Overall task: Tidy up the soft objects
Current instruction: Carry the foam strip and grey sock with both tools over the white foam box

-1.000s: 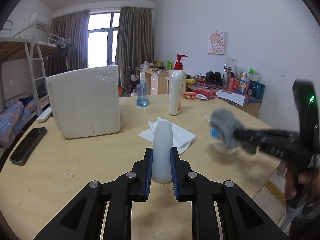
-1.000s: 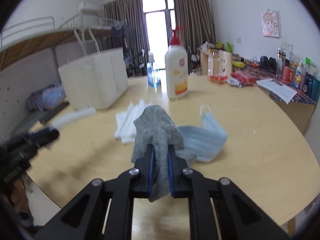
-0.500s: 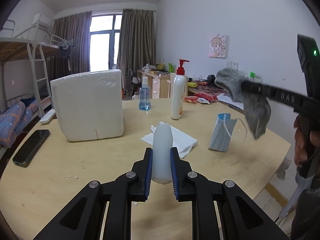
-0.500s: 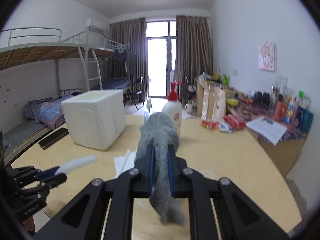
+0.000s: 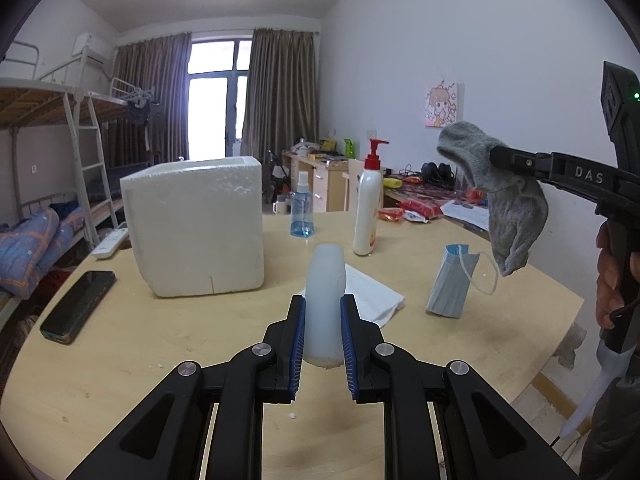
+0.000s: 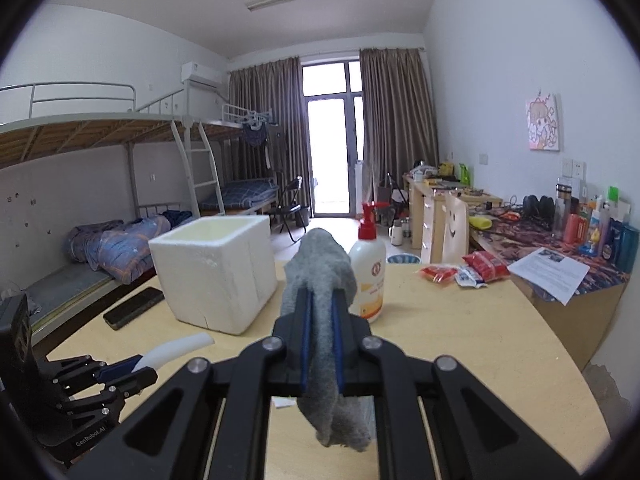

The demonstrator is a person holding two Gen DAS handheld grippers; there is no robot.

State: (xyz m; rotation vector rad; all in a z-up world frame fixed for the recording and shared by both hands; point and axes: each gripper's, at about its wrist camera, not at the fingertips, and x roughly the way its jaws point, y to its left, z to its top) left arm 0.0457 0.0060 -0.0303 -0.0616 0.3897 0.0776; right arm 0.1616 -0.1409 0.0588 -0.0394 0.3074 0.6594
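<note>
My left gripper [image 5: 323, 312] is shut on a small white plastic bottle [image 5: 325, 288] and holds it above the round wooden table [image 5: 120, 352]. My right gripper [image 6: 320, 304] is shut on a grey sock [image 6: 320, 276] that hangs limp, high over the table's right side; the sock also shows in the left wrist view [image 5: 500, 196]. A blue face mask [image 5: 452, 284] lies on the table below the sock. A white folded cloth [image 5: 372, 296] lies behind the bottle. An open white foam box [image 5: 196, 224] stands at the left, and it shows in the right wrist view [image 6: 218, 268].
A white pump bottle with a red top [image 5: 368, 212] and a small blue spray bottle [image 5: 302, 212] stand at the back of the table. A black phone [image 5: 78, 306] lies at the left edge. A cluttered desk [image 6: 540, 248] runs along the right wall.
My right gripper has lifted the grey sock off the face mask and raised it well above the table. My left gripper has risen a little with the bottle still in it.
</note>
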